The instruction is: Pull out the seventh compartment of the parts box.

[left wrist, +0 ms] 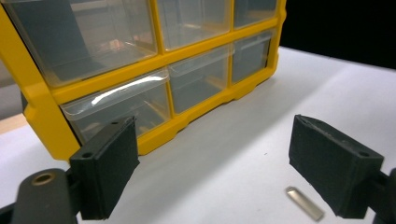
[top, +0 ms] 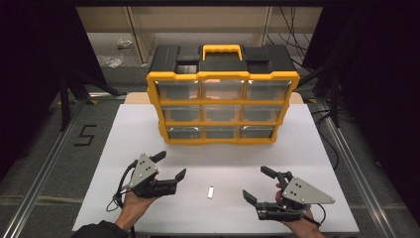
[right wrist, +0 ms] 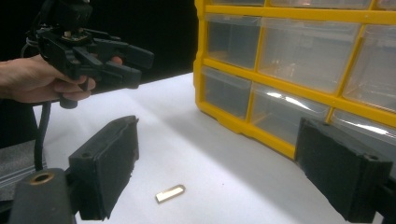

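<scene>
A yellow and black drawer organizer (top: 223, 99) with clear drawers, all closed, stands at the back of the white table (top: 307, 148). A small flat metal piece (top: 211, 192) lies on the table near the front, between the two grippers. My left gripper (top: 172, 165) hovers open at the front left, empty. My right gripper (top: 259, 185) is open at the front right, empty too. In the left gripper view the metal piece (left wrist: 304, 203) lies by the right jaw, and the organizer (left wrist: 154, 60) is close ahead. In the right gripper view the metal piece (right wrist: 170, 193) lies between the jaws, with the left gripper (right wrist: 135, 65) beyond.
The organizer's yellow handle (top: 222, 49) is folded on its black top. Metal rails run along both sides of the table, and a "5" mark (top: 85, 135) sits on the floor at left. Cables hang at the back right.
</scene>
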Demonstrator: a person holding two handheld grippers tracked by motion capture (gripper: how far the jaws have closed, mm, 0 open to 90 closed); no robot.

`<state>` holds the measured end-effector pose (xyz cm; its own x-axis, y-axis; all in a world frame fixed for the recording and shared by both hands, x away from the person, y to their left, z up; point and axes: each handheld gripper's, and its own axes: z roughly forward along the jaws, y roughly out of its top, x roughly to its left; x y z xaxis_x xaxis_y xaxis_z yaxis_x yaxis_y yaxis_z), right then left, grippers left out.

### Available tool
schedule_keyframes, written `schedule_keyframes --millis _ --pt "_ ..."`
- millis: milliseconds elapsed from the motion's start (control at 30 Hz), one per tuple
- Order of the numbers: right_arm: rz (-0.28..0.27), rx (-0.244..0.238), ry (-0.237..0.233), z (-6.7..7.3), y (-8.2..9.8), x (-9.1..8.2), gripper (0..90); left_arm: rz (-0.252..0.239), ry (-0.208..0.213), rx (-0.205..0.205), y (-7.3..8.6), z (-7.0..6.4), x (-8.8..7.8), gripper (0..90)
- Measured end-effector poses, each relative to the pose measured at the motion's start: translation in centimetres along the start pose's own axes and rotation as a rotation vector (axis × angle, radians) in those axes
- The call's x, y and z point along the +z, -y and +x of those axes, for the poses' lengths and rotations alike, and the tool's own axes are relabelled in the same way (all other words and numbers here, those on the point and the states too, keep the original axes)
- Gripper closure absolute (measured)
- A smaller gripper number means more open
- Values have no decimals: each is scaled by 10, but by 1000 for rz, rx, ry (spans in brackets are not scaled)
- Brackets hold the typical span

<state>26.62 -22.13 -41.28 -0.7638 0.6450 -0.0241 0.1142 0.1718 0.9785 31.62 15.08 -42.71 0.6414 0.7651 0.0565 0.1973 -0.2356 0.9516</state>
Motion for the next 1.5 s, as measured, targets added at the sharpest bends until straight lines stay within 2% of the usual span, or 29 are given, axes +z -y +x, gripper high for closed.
schedule_keyframes --millis 67,167,367,533,700,833,967,1033,1300,1400,1500 --pt "1 -2 0 0 0 0 147 13 -8 14 -1 0 2 155" --pt "1 0 0 0 0 0 148 22 -41 51 -2 0 4 156" --pt "5 1 -2 0 0 0 147 53 -91 220 -4 -5 10 159" --pt "4 1 -3 0 0 0 148 72 -128 334 -4 -10 17 164" --pt "4 3 -6 0 0 0 147 72 -150 425 -6 -11 24 172" --pt "2 1 -9 0 0 0 147 73 -169 472 -7 -11 29 178" --pt "3 2 -10 0 0 0 147 85 -202 545 -7 -10 34 186" --pt "5 2 -9 0 0 0 147 85 -211 565 -6 -9 36 188" --pt "5 1 -11 0 0 0 148 116 -245 679 -4 -7 47 195" --pt "7 3 -11 0 0 0 147 135 -264 741 -3 -7 50 197" --pt "7 1 -11 0 0 0 148 137 -278 773 -2 -6 54 204"
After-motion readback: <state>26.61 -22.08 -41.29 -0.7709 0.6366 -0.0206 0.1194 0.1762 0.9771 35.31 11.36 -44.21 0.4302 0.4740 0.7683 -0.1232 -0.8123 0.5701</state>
